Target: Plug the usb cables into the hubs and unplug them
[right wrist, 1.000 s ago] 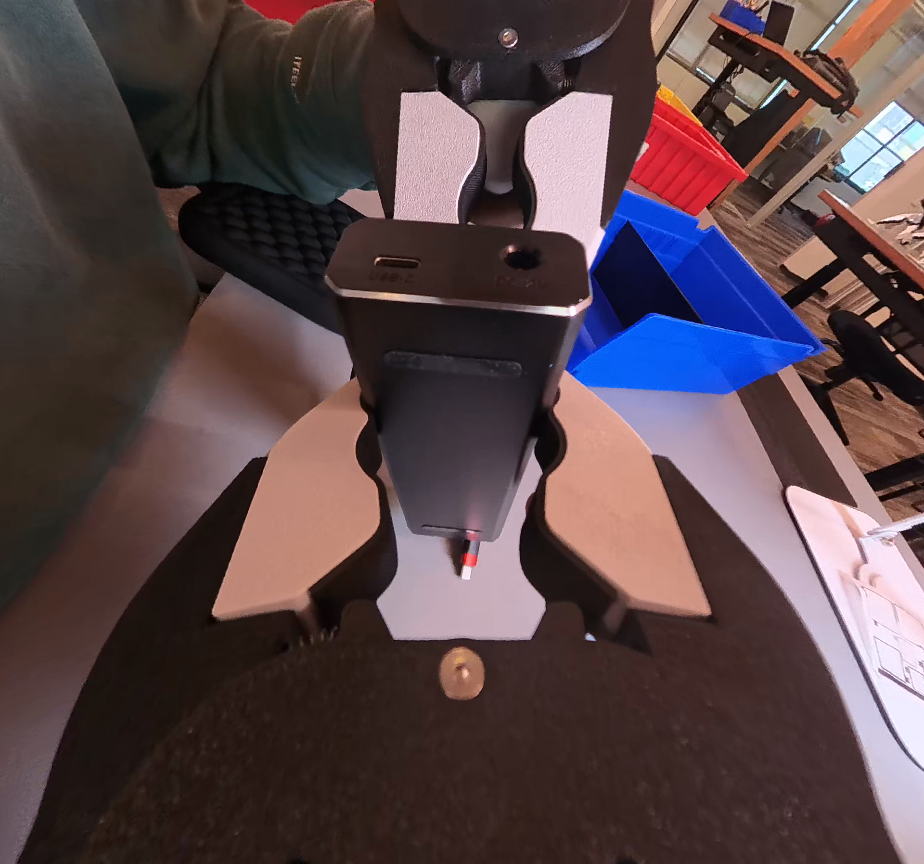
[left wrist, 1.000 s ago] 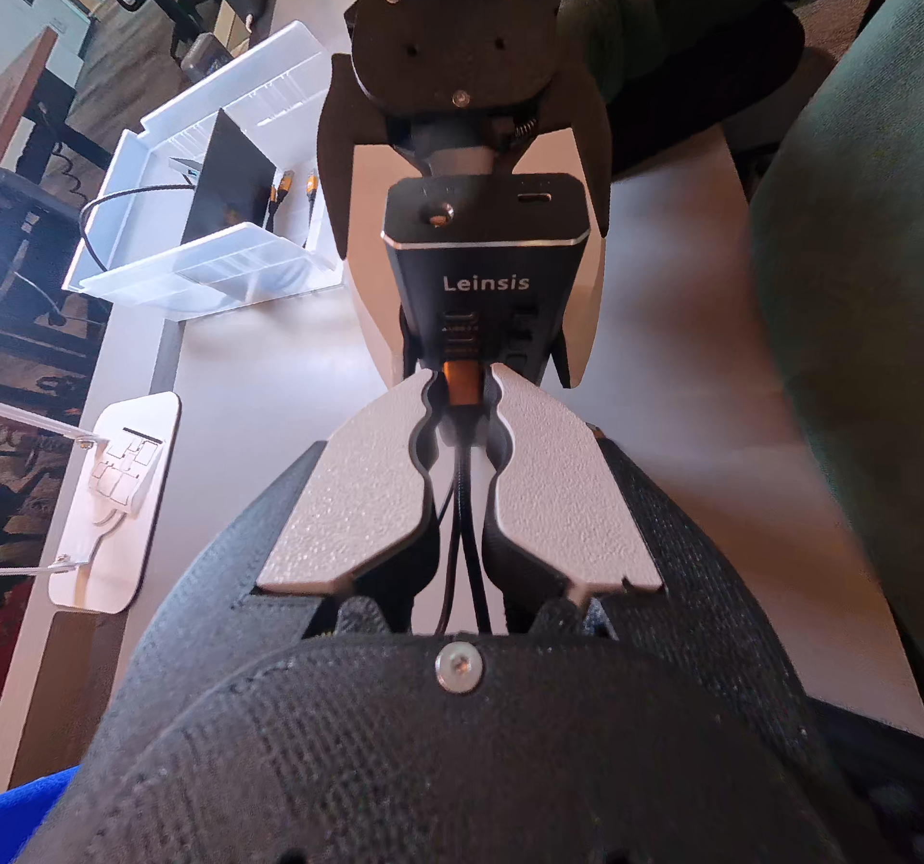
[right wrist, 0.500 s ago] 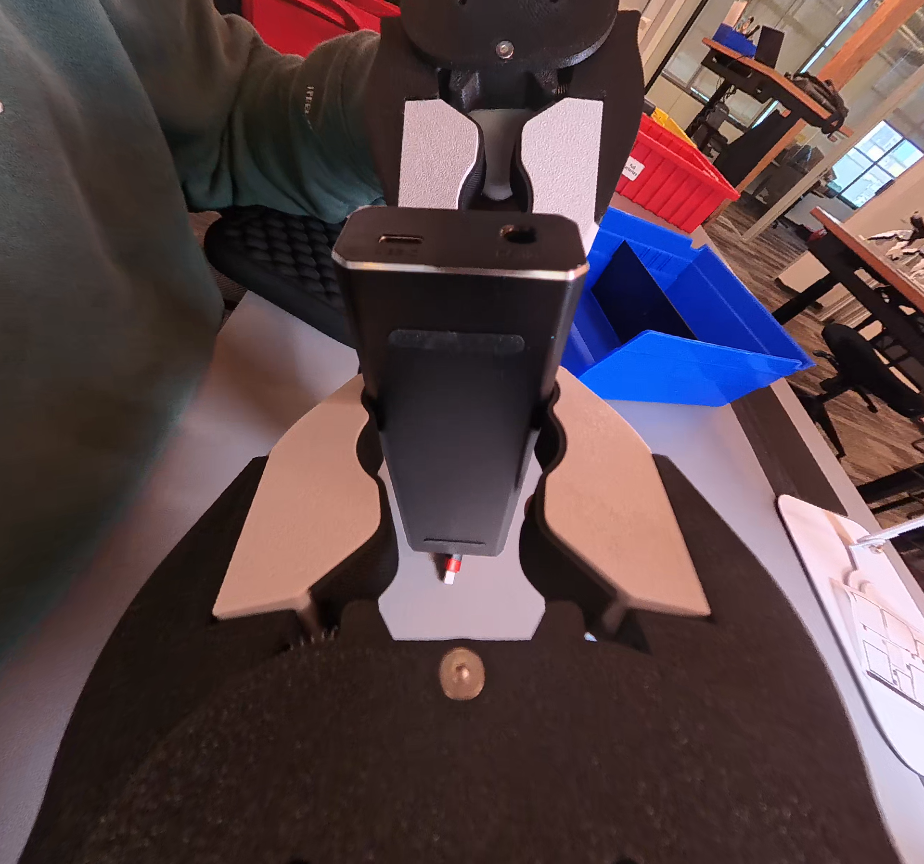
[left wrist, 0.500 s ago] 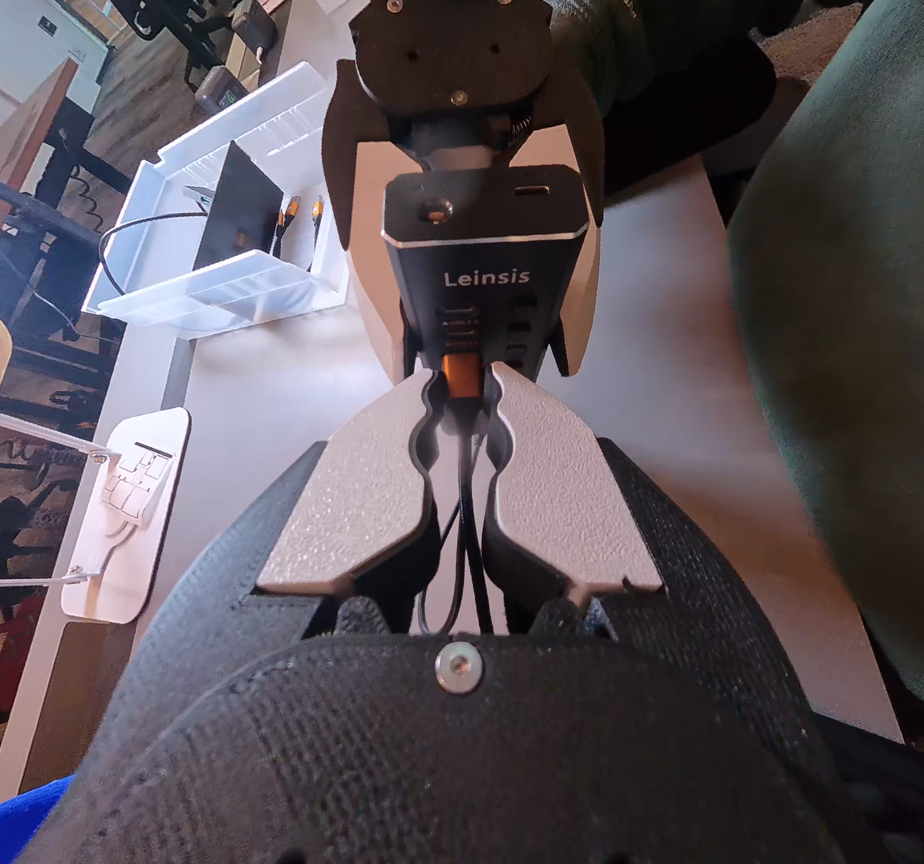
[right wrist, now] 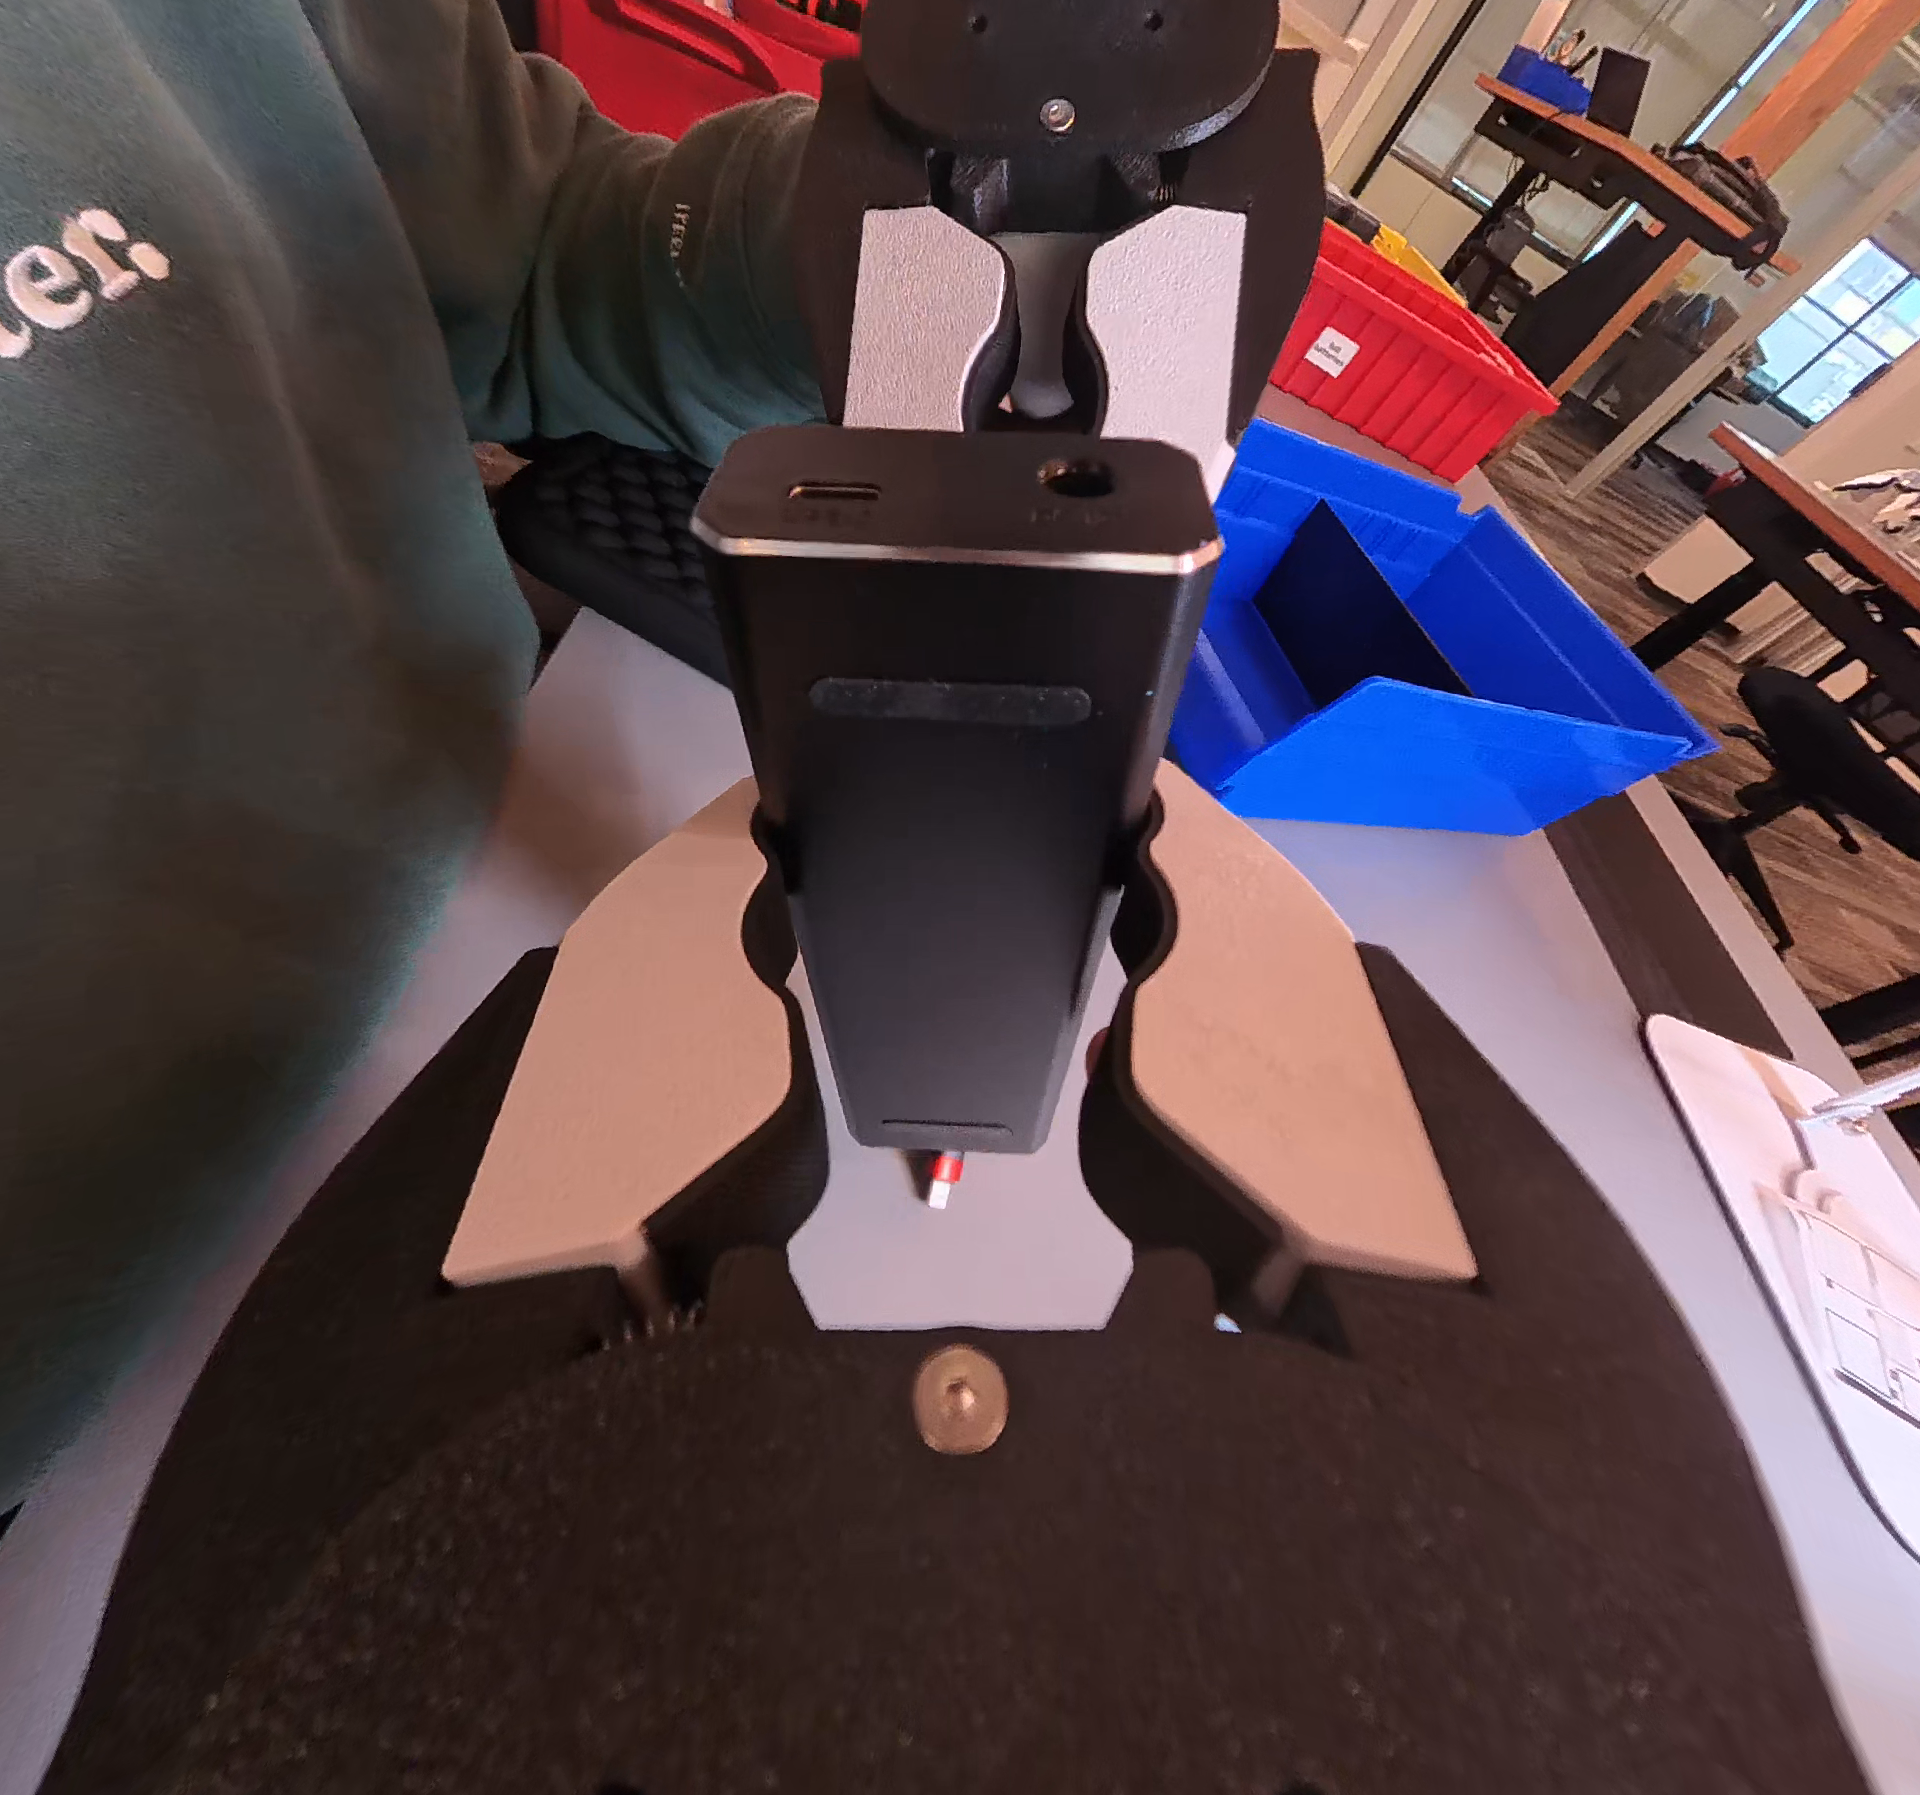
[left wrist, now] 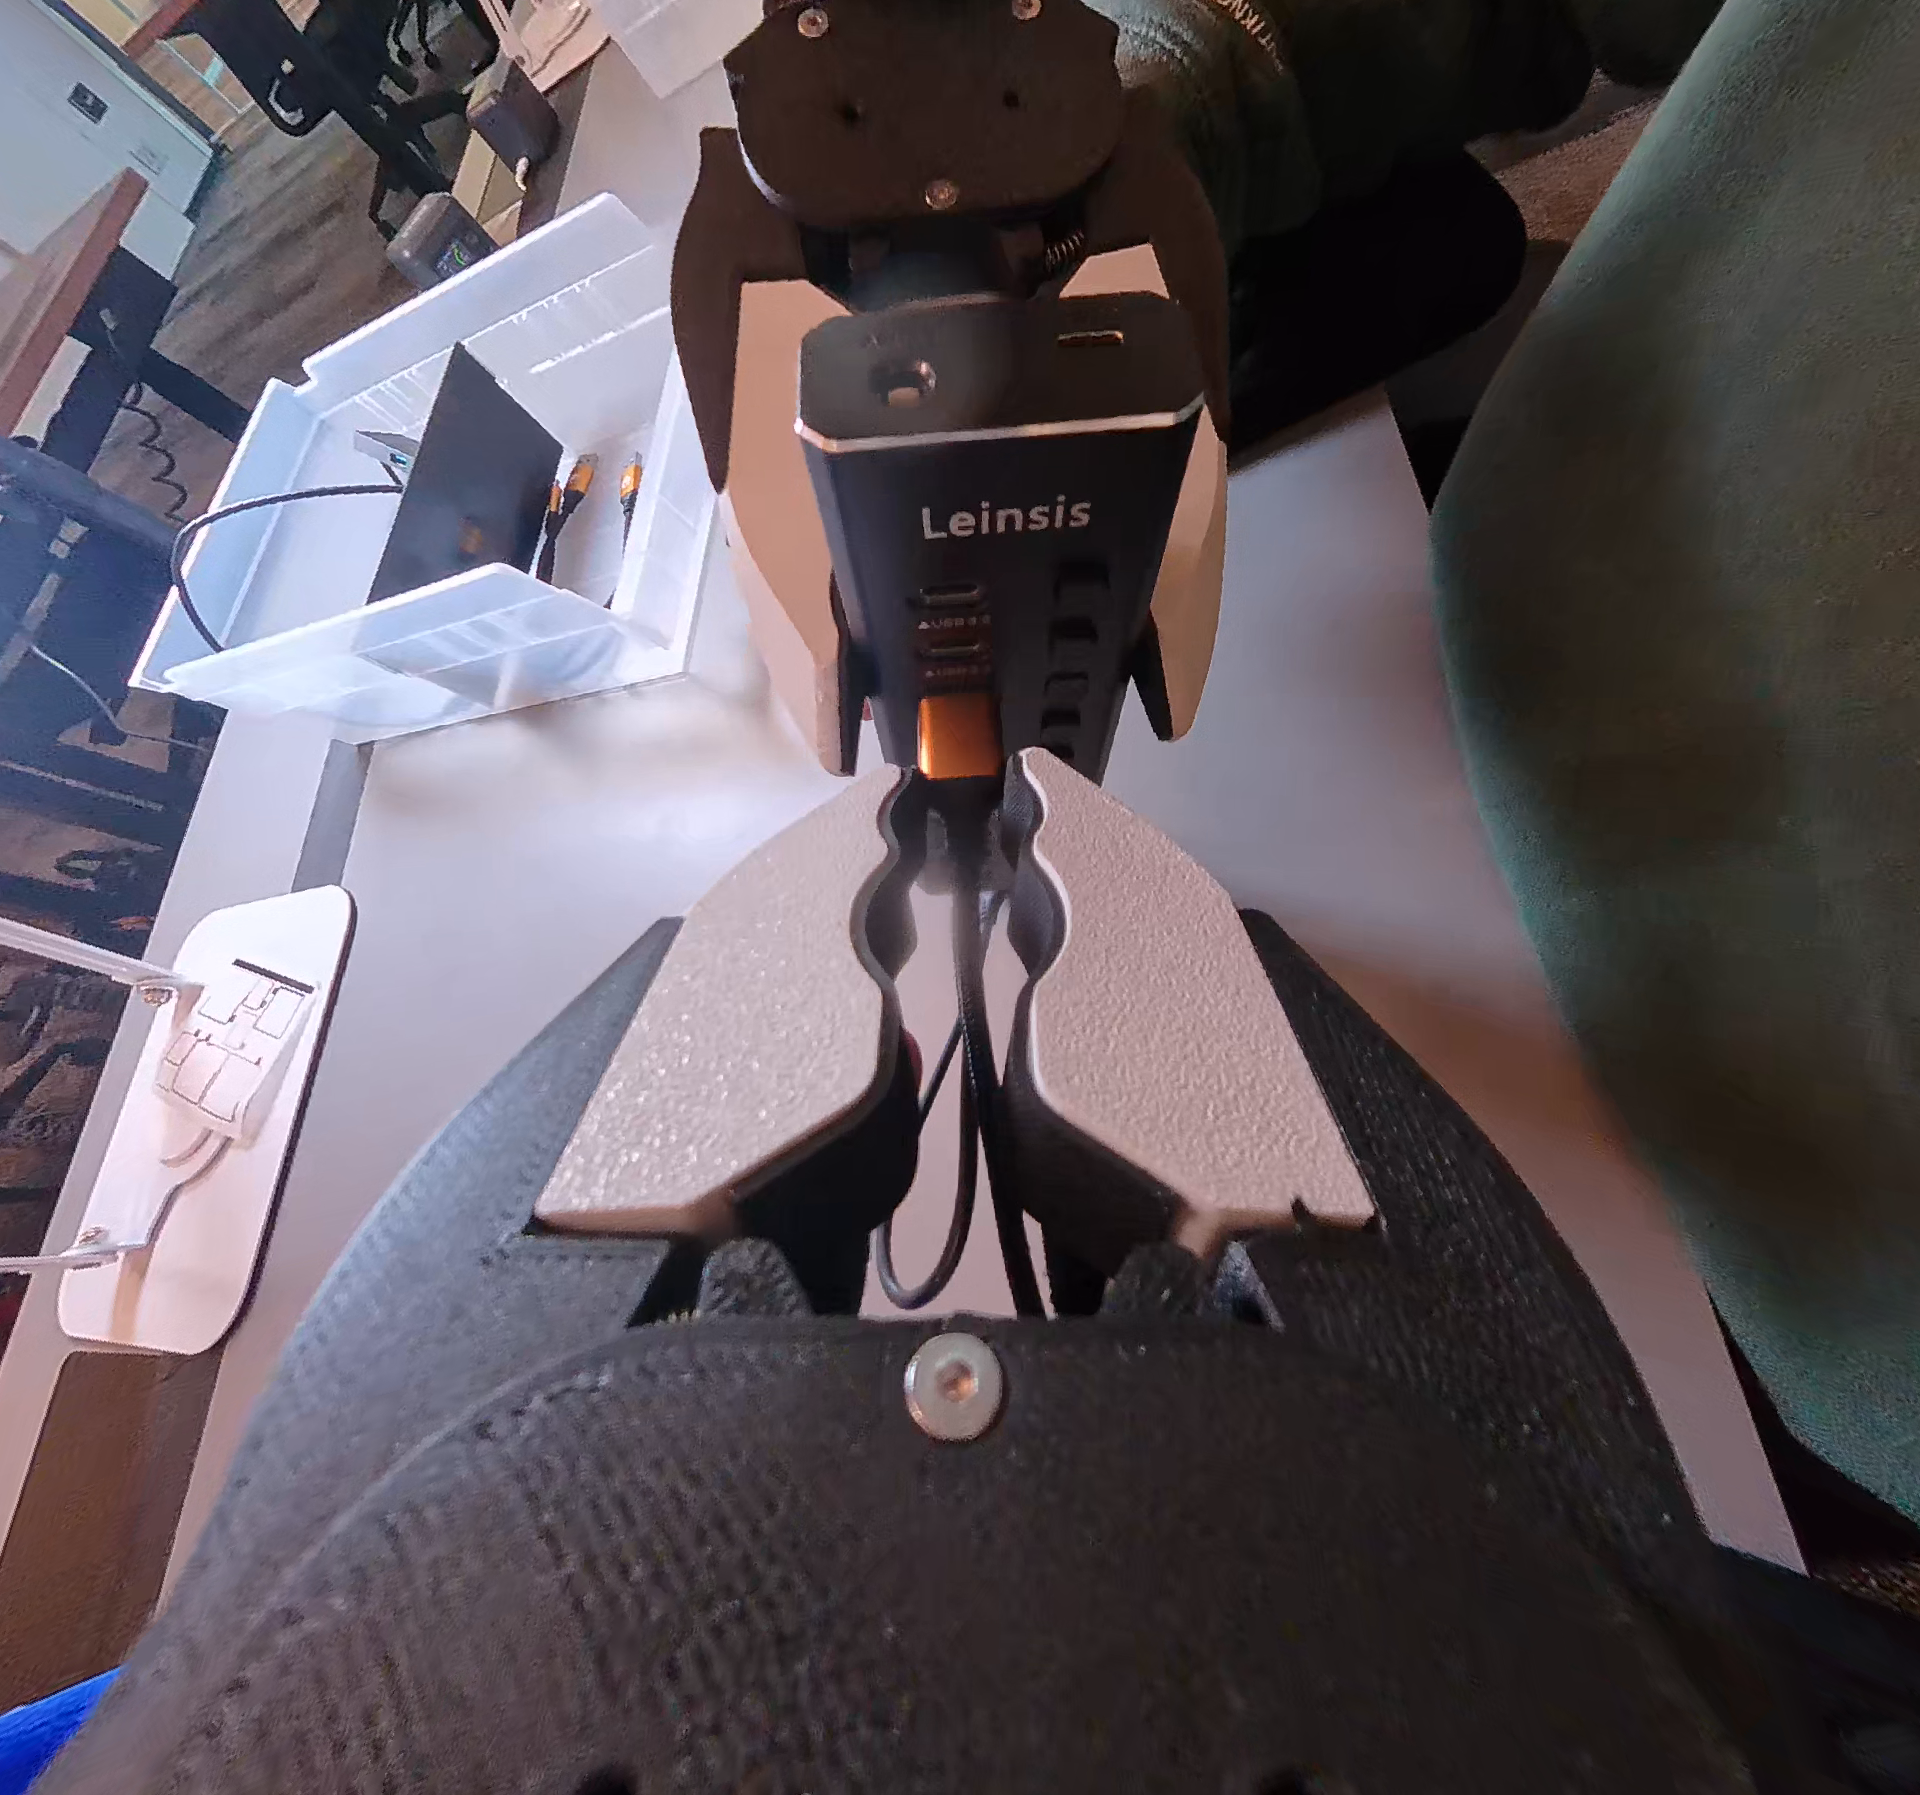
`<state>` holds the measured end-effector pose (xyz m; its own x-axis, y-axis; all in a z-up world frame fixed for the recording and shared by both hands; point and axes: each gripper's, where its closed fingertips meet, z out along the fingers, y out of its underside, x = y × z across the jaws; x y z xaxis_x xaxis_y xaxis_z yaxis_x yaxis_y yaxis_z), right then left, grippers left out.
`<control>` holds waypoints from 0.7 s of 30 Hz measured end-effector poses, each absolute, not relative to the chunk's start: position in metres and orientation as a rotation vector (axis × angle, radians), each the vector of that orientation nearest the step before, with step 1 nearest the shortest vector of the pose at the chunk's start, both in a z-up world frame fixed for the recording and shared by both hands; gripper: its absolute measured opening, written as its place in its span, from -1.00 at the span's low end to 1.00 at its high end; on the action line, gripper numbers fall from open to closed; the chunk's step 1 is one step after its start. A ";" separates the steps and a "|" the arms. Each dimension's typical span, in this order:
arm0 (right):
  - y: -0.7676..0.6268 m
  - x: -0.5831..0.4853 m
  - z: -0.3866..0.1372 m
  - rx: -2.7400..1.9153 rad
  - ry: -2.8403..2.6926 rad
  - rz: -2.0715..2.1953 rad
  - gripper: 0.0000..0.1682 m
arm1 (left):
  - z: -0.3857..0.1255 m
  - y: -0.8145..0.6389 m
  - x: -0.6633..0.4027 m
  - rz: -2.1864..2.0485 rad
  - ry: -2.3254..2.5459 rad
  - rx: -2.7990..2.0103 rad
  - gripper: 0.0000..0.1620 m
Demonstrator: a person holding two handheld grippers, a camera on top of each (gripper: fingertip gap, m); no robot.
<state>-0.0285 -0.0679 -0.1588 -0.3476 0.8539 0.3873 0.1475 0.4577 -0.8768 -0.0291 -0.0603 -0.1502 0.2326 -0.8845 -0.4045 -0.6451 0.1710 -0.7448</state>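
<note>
In the left wrist view my left gripper [left wrist: 956, 795] is shut on the black rear of an orange USB plug [left wrist: 954, 735]. The plug's front sits in a lower port of a black hub [left wrist: 997, 540]. Its black cable [left wrist: 971, 1018] runs back between my fingers. My right gripper [left wrist: 935, 114] holds the hub from the far side, above the table. In the right wrist view my right gripper [right wrist: 956, 841] is shut on the hub's [right wrist: 951, 810] sides, with its plain back towards the camera. My left gripper [right wrist: 1039, 322] shows beyond the hub. The plug is hidden in this view.
A clear plastic tray [left wrist: 312, 665] at the left holds several orange-tipped cables [left wrist: 569, 498]. A white plate [left wrist: 208, 1122] lies near the table's left edge and also shows in the right wrist view [right wrist: 1818, 1226]. A blue bin [right wrist: 1455, 706] and a red bin [right wrist: 1403, 343] stand behind. A person's green sleeve [right wrist: 260, 498] is close by. Left and right tips are no more than a few centimetres apart.
The hub and my right gripper have drawn slightly away from my left fingertips. More of the orange plug shows ahead of them. Both grippers keep their hold.
</note>
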 end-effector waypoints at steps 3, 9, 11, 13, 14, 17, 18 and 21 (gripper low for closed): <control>-0.070 -0.027 -0.160 -0.859 -1.796 0.955 -0.27 | -0.152 -0.063 -0.031 -0.343 1.483 -1.551 -0.82; -0.051 0.001 -0.167 -0.978 -1.779 0.938 -0.28 | -0.163 -0.055 -0.082 -0.281 1.410 -1.663 -0.95; -0.038 0.005 -0.157 -1.008 -1.725 0.937 -0.27 | -0.165 -0.049 -0.087 -0.309 1.379 -1.673 -0.94; -0.018 0.018 -0.137 -1.018 -1.617 0.924 -0.28 | -0.165 -0.040 -0.103 -0.334 1.314 -1.711 -0.94; -0.010 0.025 -0.127 -1.024 -1.571 0.926 -0.28 | -0.168 -0.036 -0.110 -0.349 1.287 -1.733 -0.94; 0.010 0.043 -0.102 -1.017 -1.453 0.894 -0.27 | -0.174 -0.015 -0.118 -0.325 1.198 -1.734 -0.94; 0.014 0.046 -0.095 -1.009 -1.423 0.895 -0.27 | -0.179 -0.010 -0.116 -0.322 1.202 -1.746 -0.93; 0.016 0.047 -0.083 -0.980 -1.400 0.904 -0.27 | -0.175 0.000 -0.109 -0.295 1.177 -1.739 -0.64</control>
